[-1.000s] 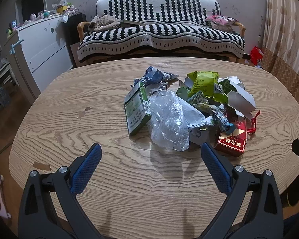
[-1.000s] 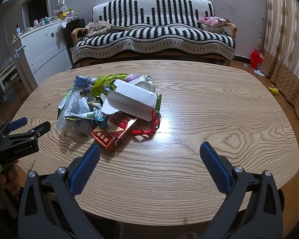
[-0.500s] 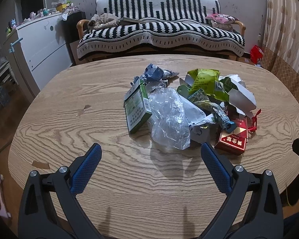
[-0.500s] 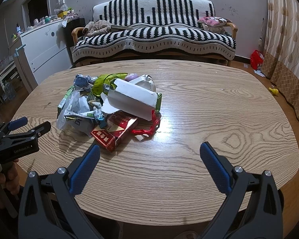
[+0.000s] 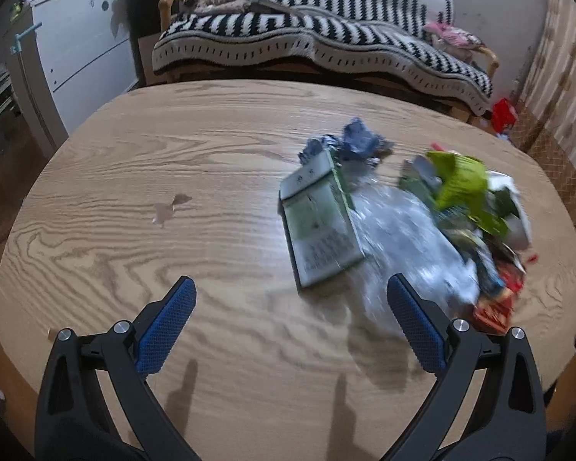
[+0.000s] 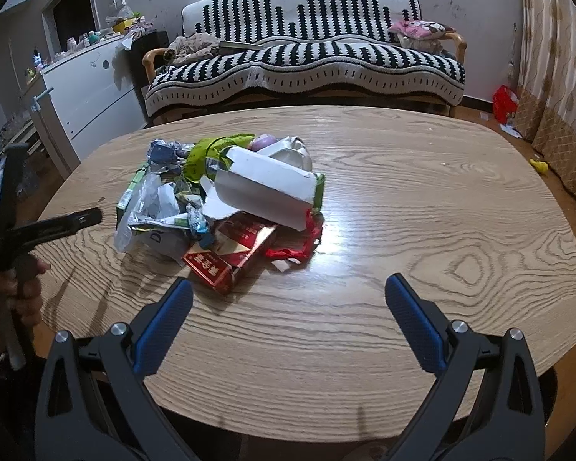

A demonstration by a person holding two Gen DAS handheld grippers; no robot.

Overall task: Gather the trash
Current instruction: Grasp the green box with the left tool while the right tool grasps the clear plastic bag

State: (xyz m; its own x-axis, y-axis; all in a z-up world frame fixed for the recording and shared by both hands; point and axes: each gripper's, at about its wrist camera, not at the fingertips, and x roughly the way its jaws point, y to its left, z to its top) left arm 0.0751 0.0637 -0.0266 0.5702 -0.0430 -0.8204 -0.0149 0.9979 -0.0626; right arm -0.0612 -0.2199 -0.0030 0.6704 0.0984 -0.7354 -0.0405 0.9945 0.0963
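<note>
A living room with a black-and-white striped sofa [image 6: 307, 57] against the back wall and a white cabinet [image 6: 92, 88] to the left; in front of me is a rounded wooden desk [image 6: 422, 211]. On the desk's left half lies a loose trash pile [image 6: 226, 196], well short of any edge. My left claw [image 5: 288, 315] is spread wide and holds nothing, hovering over bare wood just beside the pile's near-left side. My right claw [image 6: 288, 315] is also spread wide and empty, above the desk's near edge, close to the pile. In the pile I can make out a flat green carton [image 5: 318, 230], a crumpled clear plastic bag [image 5: 399, 238], a lime-green snack wrapper [image 5: 460, 188], a torn white cardboard box [image 6: 265, 188], and a red cigarette pack [image 6: 226, 253] nearest me. I judge all of it light. The film and wrappers look soft and slippery and would likely crush or slide, so a bunched fold is the best place to pinch. The cartons look stiffer and should take a firm grip across their thin edges. The left view is blurred, so finer pieces are unclear.
</note>
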